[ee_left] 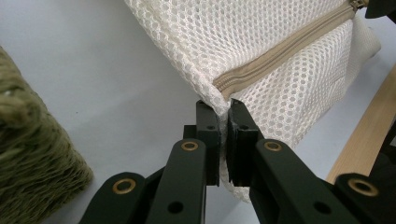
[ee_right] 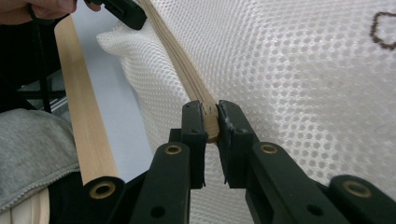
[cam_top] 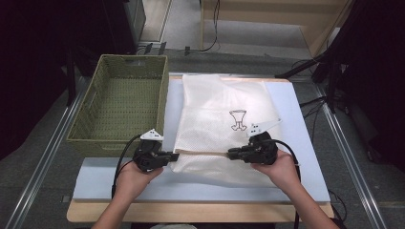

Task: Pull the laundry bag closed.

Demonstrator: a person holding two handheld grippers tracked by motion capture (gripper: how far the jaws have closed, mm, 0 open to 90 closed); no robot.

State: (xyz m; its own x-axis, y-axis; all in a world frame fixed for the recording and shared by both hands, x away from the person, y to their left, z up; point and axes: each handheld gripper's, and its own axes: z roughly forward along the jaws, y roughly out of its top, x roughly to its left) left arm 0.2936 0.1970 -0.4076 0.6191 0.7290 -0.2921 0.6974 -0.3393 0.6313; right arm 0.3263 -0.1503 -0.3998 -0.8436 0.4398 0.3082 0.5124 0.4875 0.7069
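Note:
A cream mesh laundry bag (cam_top: 219, 114) with a small dark drawing lies flat on the pale mat. A tan zipper (cam_top: 203, 152) runs across its near part. My left gripper (cam_top: 174, 156) is shut on the bag's left edge, right at the zipper's end (ee_left: 223, 109). My right gripper (cam_top: 230, 153) pinches the zipper tape farther right, jaws shut on it (ee_right: 210, 114). In the right gripper view the zipper (ee_right: 177, 65) stretches away to the left gripper (ee_right: 122, 11). The bag's mesh (ee_left: 261, 32) is slightly lifted between the two grips.
A green woven basket (cam_top: 119, 67) stands at the table's left, close to my left hand. The pale mat (cam_top: 291, 119) covers a wooden table whose front edge (cam_top: 200, 212) is near the person's forearms. Cables and dark stands lie beyond the right side.

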